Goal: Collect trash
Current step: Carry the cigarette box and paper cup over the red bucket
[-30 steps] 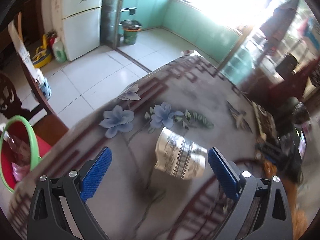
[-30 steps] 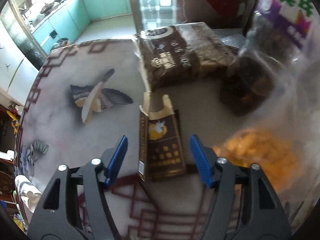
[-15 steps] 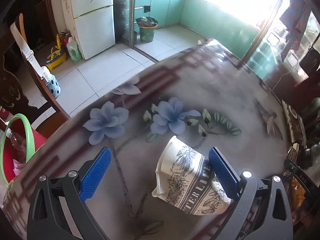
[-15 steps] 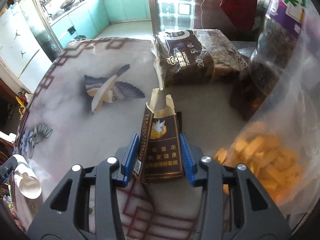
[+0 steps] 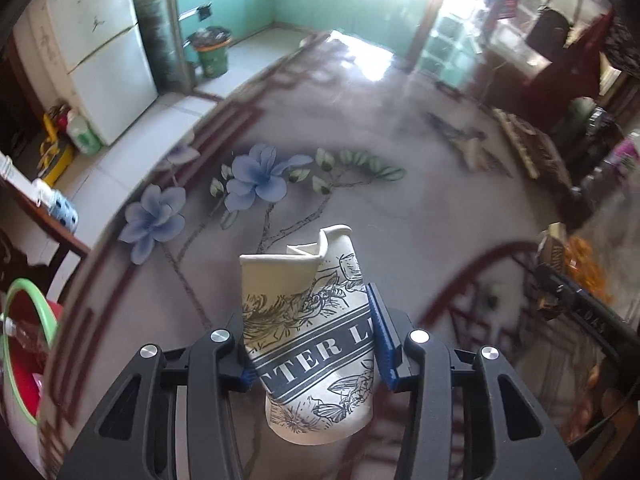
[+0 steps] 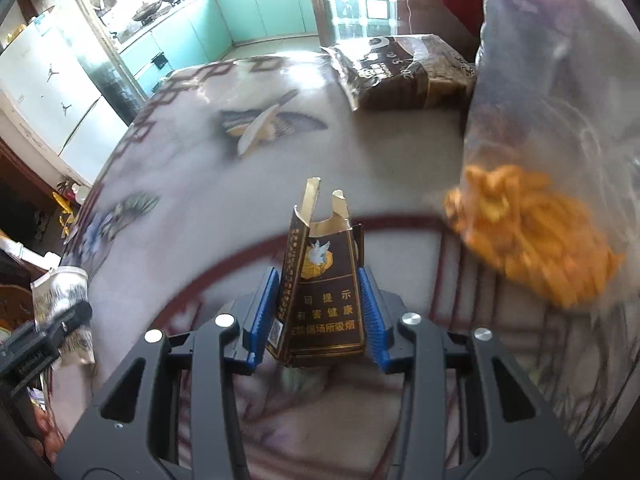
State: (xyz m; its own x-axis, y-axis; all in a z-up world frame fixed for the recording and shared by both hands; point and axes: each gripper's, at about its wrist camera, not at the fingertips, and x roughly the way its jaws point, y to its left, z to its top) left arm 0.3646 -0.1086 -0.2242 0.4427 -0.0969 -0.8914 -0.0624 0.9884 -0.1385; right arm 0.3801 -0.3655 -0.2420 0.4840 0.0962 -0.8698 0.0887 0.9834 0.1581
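- The bench [image 5: 420,208] is the biggest thing here, a round top with a painted flower-and-bird pattern; both pieces of trash sit low over it, each in a claw.
- A red bin with a green rim [image 5: 24,344] shows at the bench's left edge in the left view, lower than the top. I judge it the likely place for the trash, though nothing confirms that.
- A clear bag of orange snacks [image 6: 532,236] and a dark brown package [image 6: 404,74] lie on the bench to the right of and beyond the right claw; I take neither for trash.
- The paper cup [image 5: 308,332] is crushed, with its rim folded in. The left claw [image 5: 310,340] is closed on its printed body, one blue pad on each side. It looks very light and soft, so it should buckle further under pressure; holding across the mid-body, where the walls have already collapsed flat, seems firmest.
- The cigarette box [image 6: 320,292], dark brown with its top torn open, stands between the pads of the right claw [image 6: 318,308], which has closed narrow onto its two side edges. It is light, thin card, stiffer than the cup but glossy, so it may slip. The lower closed half is the better hold, because the torn flaps would just bend.
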